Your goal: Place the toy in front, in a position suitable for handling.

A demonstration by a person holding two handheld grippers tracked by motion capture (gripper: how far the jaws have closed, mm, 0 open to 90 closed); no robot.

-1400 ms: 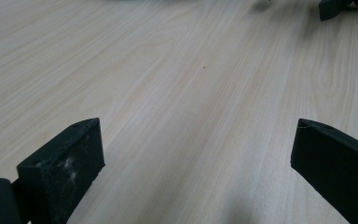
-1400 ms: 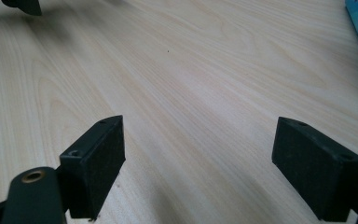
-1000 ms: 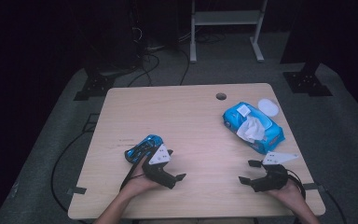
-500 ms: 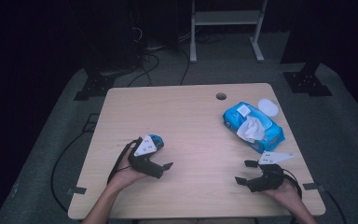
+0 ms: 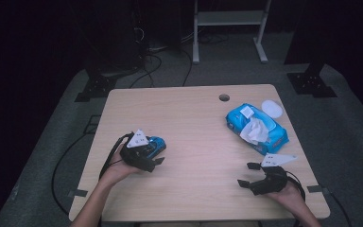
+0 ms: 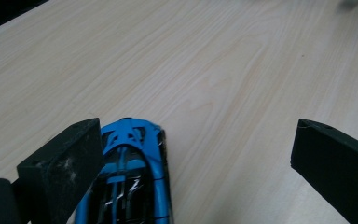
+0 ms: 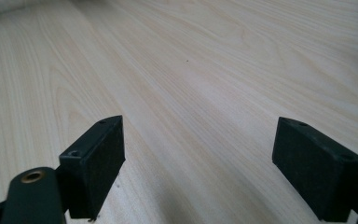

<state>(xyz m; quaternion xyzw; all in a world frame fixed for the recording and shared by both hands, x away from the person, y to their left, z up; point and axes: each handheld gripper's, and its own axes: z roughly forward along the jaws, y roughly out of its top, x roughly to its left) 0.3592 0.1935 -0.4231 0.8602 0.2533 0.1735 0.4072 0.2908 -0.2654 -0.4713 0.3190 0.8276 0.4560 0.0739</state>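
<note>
1. Two grippers are out over the wooden bench [image 5: 189,123], one in each of the person's hands, both near the person's edge.
2. At the left, the left gripper [image 5: 157,158] sits low over a small blue toy car [image 5: 157,143], which lies on the bench's left half, well away from the other things.
3. From the left gripper view, its jaws are spread wide. The blue toy car [image 6: 133,177] lies between them, pressed close against the left-hand jaw, with a broad stretch of bare wood between it and the other jaw. Nothing is clamped.
4. Over at the right, the right gripper [image 5: 246,175] rests near the front right corner, jaws apart. The right gripper view has bare wood between its jaws.
5. Farther back on the right half lies a blue wipes pack [image 5: 257,128], a white tissue sticking out of its top.
6. A round white lid [image 5: 272,109] sits just beside the pack, and a small round hole [image 5: 224,97] shows in the bench near the far edge.
</note>
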